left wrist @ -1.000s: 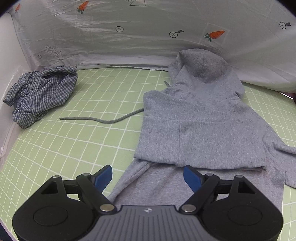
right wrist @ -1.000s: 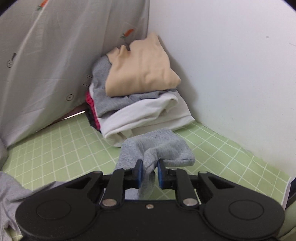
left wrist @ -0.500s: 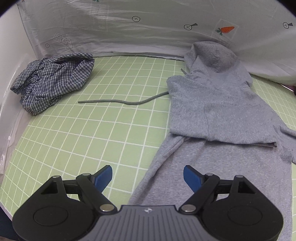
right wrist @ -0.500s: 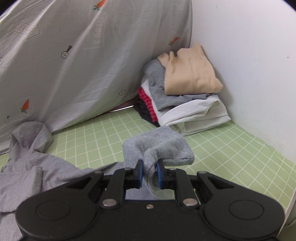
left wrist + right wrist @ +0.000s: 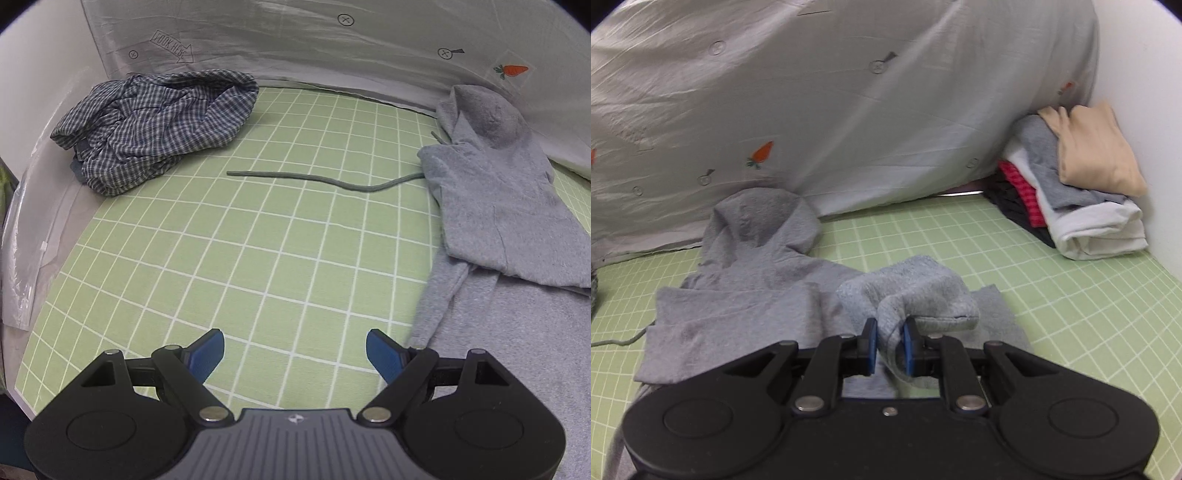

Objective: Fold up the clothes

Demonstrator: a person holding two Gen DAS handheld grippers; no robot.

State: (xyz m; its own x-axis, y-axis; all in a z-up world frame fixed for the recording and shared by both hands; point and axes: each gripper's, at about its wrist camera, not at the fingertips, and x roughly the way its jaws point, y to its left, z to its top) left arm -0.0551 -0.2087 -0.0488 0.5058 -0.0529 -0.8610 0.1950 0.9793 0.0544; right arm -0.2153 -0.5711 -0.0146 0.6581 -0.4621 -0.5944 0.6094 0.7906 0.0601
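Note:
A grey hoodie (image 5: pixel 498 206) lies partly folded on the green grid mat (image 5: pixel 258 240), its hood against the back sheet and one drawstring (image 5: pixel 325 180) trailing left. My left gripper (image 5: pixel 294 350) hangs open over bare mat, just left of the hoodie's lower sleeve, with nothing between its blue pads. In the right wrist view the hoodie (image 5: pixel 746 280) spreads out ahead. My right gripper (image 5: pixel 889 338) is shut on a grey sleeve cuff (image 5: pixel 912 295), which bunches up above the pads and is lifted over the hoodie's body.
A crumpled blue checked shirt (image 5: pixel 155 125) lies at the mat's back left. A stack of folded clothes (image 5: pixel 1078 192) with a beige piece on top stands in the right corner by the white wall. A grey carrot-print sheet (image 5: pixel 849 103) hangs along the back.
My left gripper has slid left off the hoodie onto bare mat. My right gripper has carried the sleeve cuff left, away from the folded stack and over the hoodie.

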